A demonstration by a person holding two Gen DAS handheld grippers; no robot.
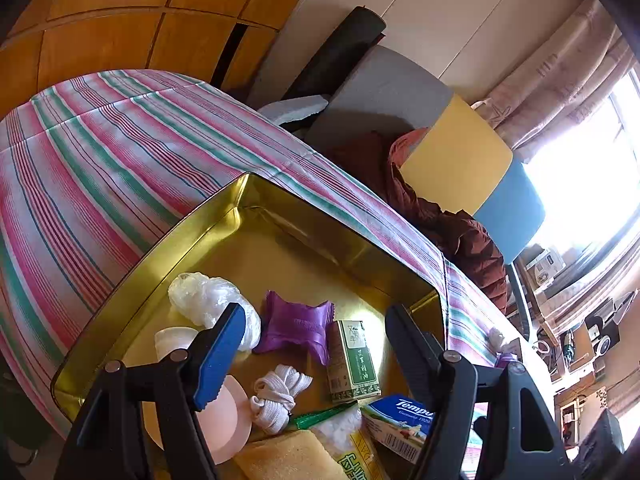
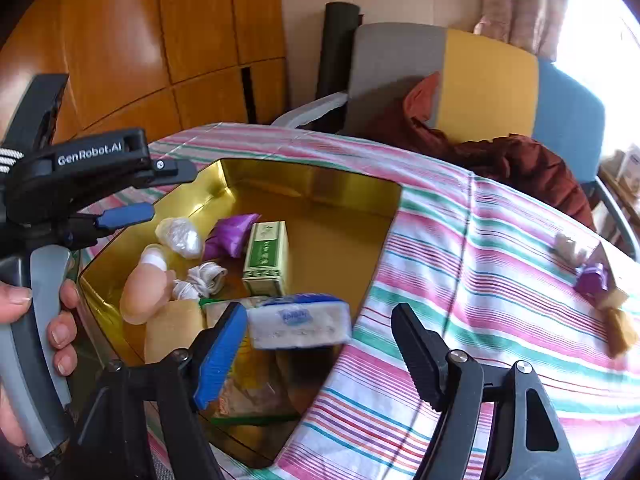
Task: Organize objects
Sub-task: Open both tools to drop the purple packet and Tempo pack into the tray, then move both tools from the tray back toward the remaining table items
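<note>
A gold tin tray lies on the striped tablecloth. Inside it are a crumpled plastic wrap, a purple packet, a green box, a white cord bundle, a pink round piece and a yellow sponge. My left gripper hangs open over these, nothing between its fingers. My right gripper is open at the tray's near right corner. A blue and white Tempo tissue pack sits between its fingers, beside the blue pad and apart from the black finger.
On the cloth at the right lie a small purple packet, a white piece and a brown object. A chair with a dark red garment stands behind the table. A hand holds the left gripper's handle.
</note>
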